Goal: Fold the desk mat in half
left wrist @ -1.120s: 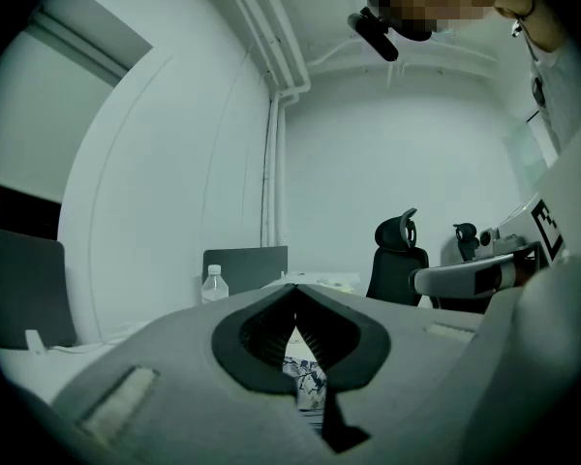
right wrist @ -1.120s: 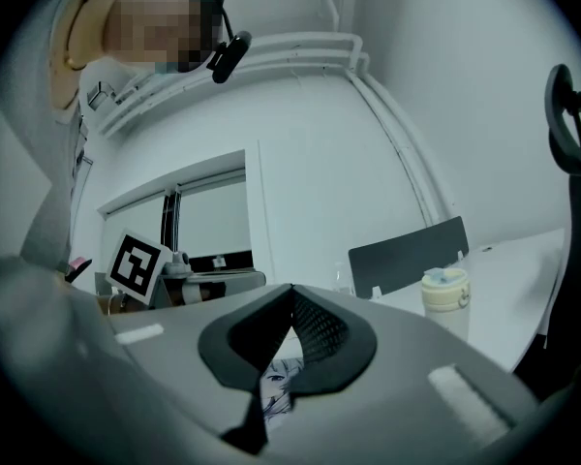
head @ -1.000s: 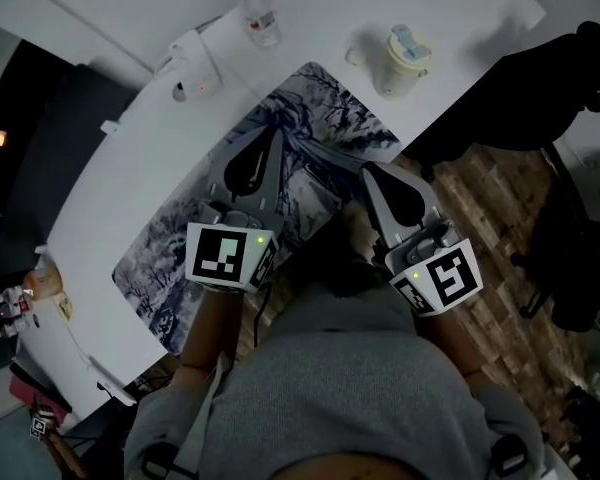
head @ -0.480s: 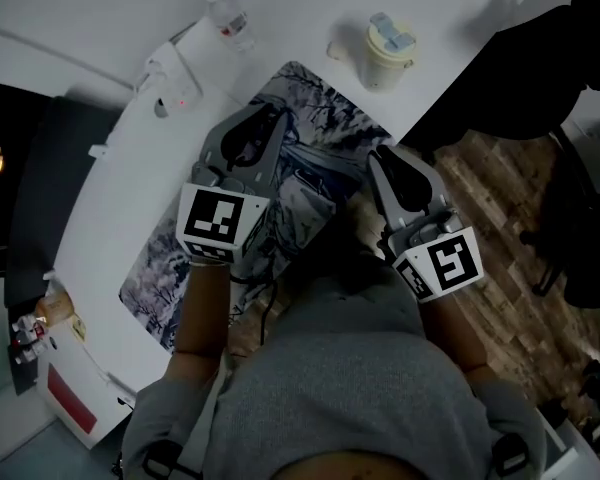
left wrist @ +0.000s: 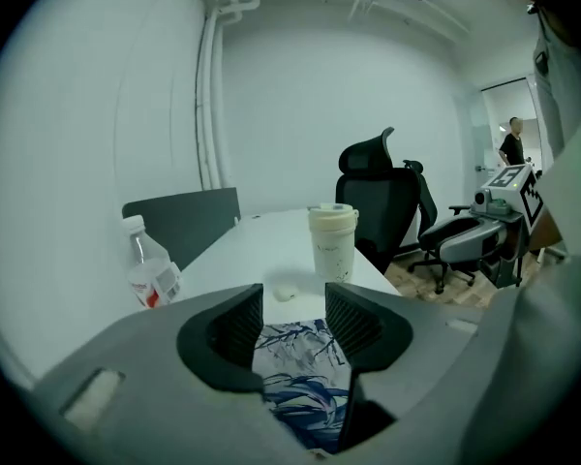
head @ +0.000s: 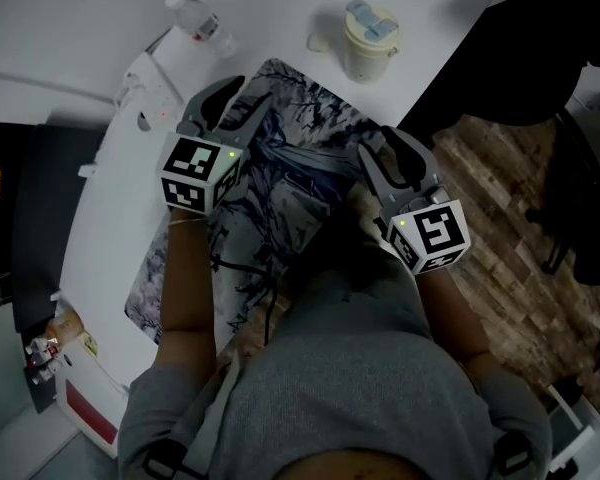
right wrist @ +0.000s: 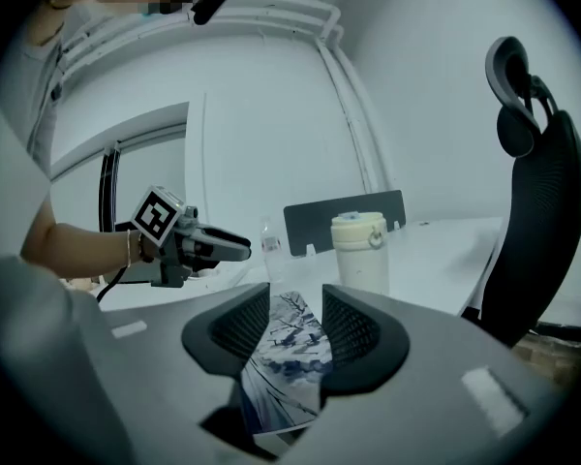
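Desk mat [head: 290, 158], blue-and-white print: lies on the white desk [head: 110, 38], near a lidded cup [head: 368, 40]. Left gripper [head: 225, 108] and right gripper [head: 385, 148]: jaws just opened, standing apart, with the mat showing in each gap, unpinched.

My left tongs [head: 225, 108] hang over the desk mat [head: 280, 178] at its ten o'clock corner, and my right tongs [head: 385, 148] at its three o'clock edge. Both pairs of jaws have just been opening and grip nothing. The mat lies beneath them on the white bench [head: 280, 8]. A lidded cup [head: 368, 40] stands at one o'clock and a bottle [head: 200, 23] at eleven.
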`<state>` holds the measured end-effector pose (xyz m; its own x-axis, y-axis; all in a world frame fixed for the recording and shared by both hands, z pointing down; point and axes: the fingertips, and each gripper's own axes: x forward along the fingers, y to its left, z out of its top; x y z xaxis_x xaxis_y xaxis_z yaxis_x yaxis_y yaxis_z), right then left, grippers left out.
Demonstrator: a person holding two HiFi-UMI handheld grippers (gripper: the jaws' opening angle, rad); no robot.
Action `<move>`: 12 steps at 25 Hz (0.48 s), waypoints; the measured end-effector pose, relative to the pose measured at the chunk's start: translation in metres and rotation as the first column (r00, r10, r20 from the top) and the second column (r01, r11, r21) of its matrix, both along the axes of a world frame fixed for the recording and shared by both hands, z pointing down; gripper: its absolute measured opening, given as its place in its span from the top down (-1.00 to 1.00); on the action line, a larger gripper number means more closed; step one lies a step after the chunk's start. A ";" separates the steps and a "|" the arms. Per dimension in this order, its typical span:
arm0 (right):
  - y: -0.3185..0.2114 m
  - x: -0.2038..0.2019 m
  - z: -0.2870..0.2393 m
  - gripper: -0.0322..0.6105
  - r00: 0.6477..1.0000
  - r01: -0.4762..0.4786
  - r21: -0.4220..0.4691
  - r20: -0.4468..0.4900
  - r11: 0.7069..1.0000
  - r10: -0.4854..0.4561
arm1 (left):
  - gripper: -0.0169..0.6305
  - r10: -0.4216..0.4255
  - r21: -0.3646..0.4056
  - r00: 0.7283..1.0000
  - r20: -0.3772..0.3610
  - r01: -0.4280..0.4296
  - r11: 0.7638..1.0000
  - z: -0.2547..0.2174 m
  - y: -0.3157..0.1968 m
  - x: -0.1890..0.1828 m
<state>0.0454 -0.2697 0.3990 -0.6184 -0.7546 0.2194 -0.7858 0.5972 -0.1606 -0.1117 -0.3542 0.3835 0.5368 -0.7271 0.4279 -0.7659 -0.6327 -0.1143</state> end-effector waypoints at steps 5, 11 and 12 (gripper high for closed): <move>-0.009 0.007 0.030 0.37 0.999 -0.029 -0.059 -0.045 0.998 0.026 | 0.28 0.051 -0.065 0.999 -0.003 -0.051 0.997 0.027 -0.025 -0.006; -0.025 0.015 0.065 0.32 0.990 -0.073 -0.082 -0.126 0.994 0.062 | 0.26 0.110 -0.127 0.993 0.043 -0.104 0.986 0.059 -0.047 -0.004; -0.027 0.015 0.071 0.31 0.989 -0.076 -0.092 -0.135 0.993 0.063 | 0.26 0.118 -0.141 0.992 0.049 -0.110 0.984 0.066 -0.050 -0.003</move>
<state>0.0607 -0.2964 0.4700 -0.5256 -0.7661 0.3698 -0.8432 0.5269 -0.1070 -0.1148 -0.4041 0.4491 0.5847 -0.5948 0.5516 -0.6827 -0.7281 -0.0616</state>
